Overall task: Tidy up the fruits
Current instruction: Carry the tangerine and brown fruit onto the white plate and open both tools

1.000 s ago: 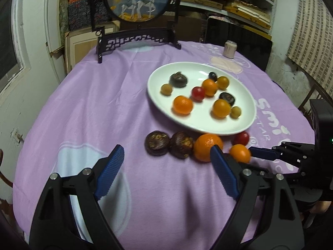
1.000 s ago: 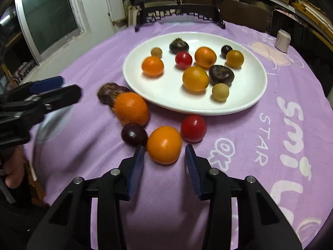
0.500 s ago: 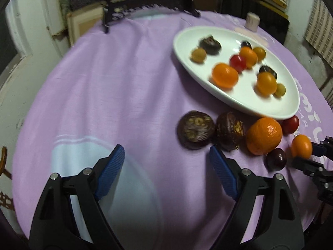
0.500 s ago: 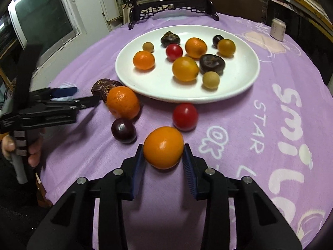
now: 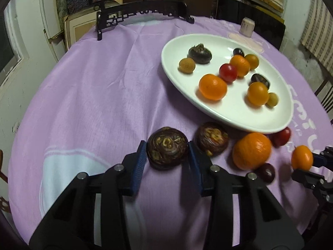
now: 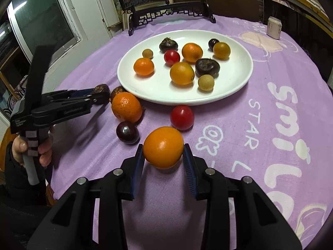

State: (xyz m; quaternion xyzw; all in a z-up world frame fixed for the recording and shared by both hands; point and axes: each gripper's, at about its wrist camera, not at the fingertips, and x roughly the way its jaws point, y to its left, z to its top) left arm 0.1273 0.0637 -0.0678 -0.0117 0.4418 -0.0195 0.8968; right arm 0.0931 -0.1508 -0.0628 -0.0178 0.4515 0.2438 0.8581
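Note:
A white oval plate [image 5: 239,116] [image 6: 235,87] on the purple cloth holds several small fruits. My left gripper [image 5: 166,156] is shut on a dark brown water chestnut [image 5: 167,151] resting on the cloth in front of the plate. A second water chestnut [image 5: 212,138], a large orange [image 5: 251,151] [image 6: 126,106], a dark plum [image 5: 267,171] [image 6: 127,132] and a red tomato [image 5: 282,136] [image 6: 182,117] lie beside it. My right gripper [image 6: 163,157] is shut on a small orange [image 6: 163,146] [image 5: 301,160] and holds it just above the cloth.
A dark carved stand [image 5: 143,13] [image 6: 170,14] with a round picture stands at the table's far edge. A small white jar [image 5: 246,27] [image 6: 274,28] sits at the far right. The cloth's front edge drops off near both grippers.
My left gripper moved forward and closed on the left water chestnut. My right gripper closed on the small orange and lifted it slightly off the cloth.

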